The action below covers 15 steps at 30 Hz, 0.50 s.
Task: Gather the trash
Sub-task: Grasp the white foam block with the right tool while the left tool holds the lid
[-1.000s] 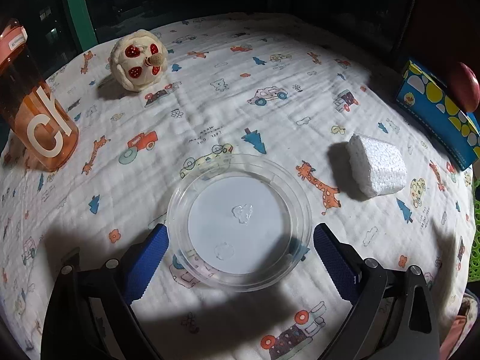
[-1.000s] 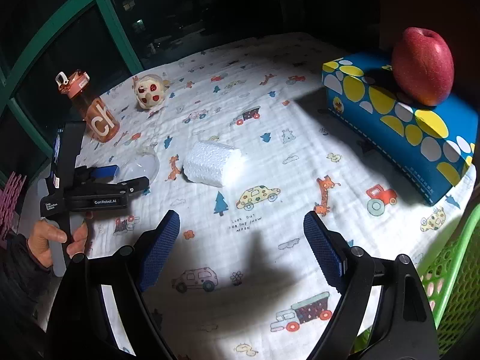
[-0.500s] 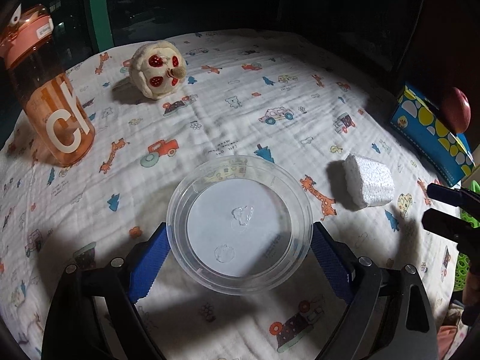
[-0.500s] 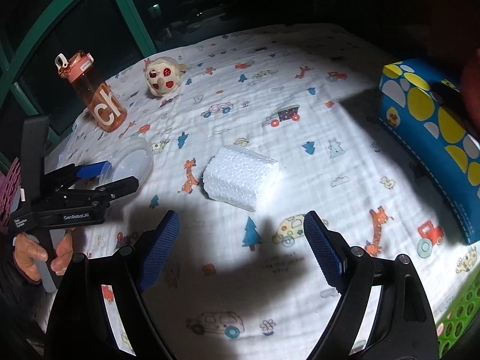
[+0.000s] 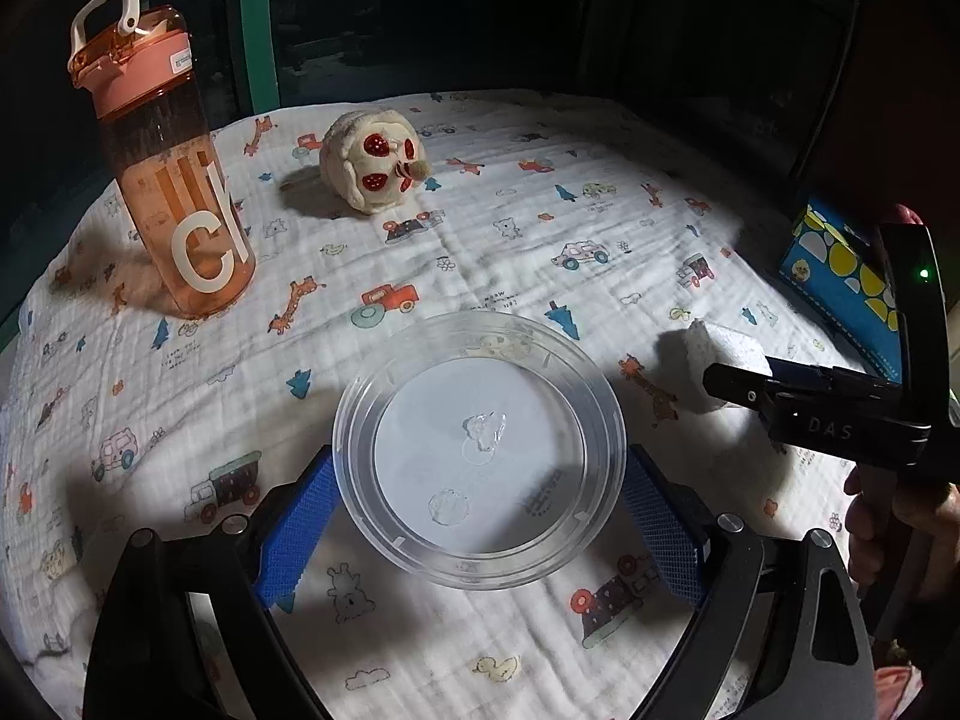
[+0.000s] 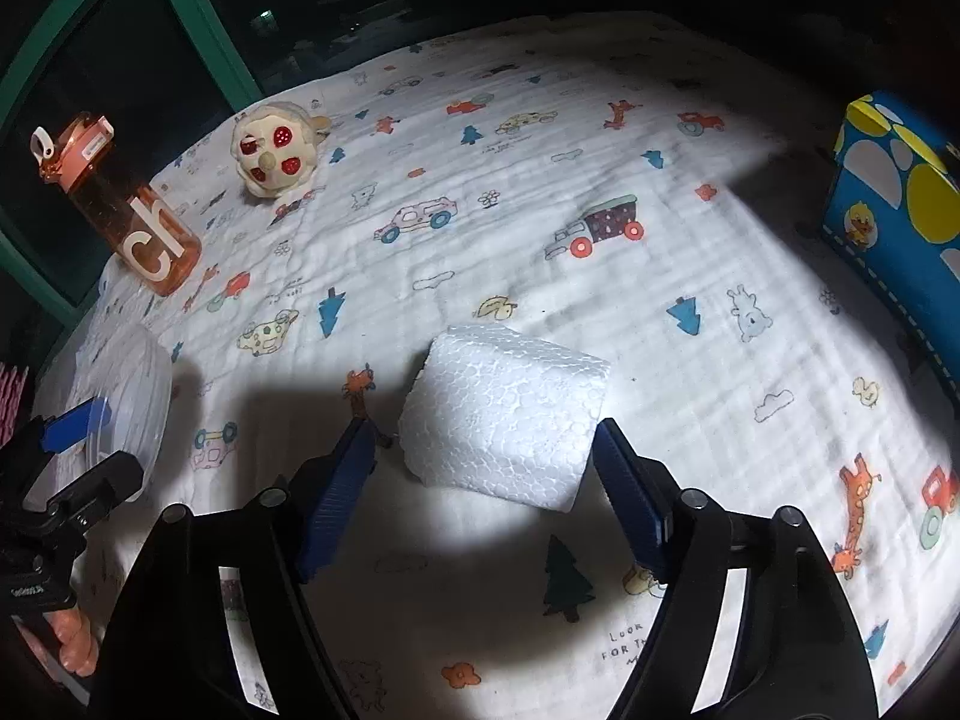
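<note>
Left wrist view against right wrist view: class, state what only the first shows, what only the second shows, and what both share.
Only the left wrist view shows the clear lid's flat inner face and the right gripper from outside. Only the right wrist view shows the foam block's whole top, between open fingers. Both share the orange bottle, plush toy and blue box.

Both wrist views low, close, facing window; share bottle (image 5: pixel 174 180), plush (image 6: pixel 273 159).
</note>
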Each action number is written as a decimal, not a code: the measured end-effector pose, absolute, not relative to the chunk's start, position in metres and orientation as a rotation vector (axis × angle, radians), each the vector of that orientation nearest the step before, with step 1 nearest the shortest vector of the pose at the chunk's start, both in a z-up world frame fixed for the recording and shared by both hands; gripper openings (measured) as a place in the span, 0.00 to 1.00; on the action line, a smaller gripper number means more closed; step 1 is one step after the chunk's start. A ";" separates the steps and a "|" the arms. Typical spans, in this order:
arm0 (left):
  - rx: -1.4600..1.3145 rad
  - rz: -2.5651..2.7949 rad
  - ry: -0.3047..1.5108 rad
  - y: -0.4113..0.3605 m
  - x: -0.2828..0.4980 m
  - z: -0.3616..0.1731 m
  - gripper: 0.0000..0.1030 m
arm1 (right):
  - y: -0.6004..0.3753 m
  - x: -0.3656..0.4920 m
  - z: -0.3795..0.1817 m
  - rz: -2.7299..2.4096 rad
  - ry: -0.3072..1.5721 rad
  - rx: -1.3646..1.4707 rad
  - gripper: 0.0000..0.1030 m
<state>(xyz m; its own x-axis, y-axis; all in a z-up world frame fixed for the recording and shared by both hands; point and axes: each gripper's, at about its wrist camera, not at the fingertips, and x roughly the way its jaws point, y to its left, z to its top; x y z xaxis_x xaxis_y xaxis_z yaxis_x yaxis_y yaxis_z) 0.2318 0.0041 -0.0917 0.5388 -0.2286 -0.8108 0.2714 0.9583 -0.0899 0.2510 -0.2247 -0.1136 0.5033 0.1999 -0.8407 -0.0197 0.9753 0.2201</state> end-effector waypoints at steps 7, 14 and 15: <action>0.033 -0.302 0.956 0.001 0.224 -0.089 0.86 | -0.228 0.251 -0.114 0.122 1.039 0.186 0.64; 0.036 -0.297 0.951 0.001 0.219 -0.084 0.86 | -0.225 0.254 -0.118 0.098 1.031 0.208 0.70; 0.035 -0.297 0.951 0.001 0.218 -0.084 0.86 | -0.224 0.255 -0.118 0.093 1.029 0.204 0.67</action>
<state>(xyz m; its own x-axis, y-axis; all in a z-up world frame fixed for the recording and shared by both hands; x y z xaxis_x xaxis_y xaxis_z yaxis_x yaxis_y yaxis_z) 0.2179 0.0014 -0.0840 0.5435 -0.2353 -0.8058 0.2656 0.9588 -0.1008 0.2549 -0.2243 -0.1184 0.5136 0.1724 -0.8405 0.0186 0.9771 0.2118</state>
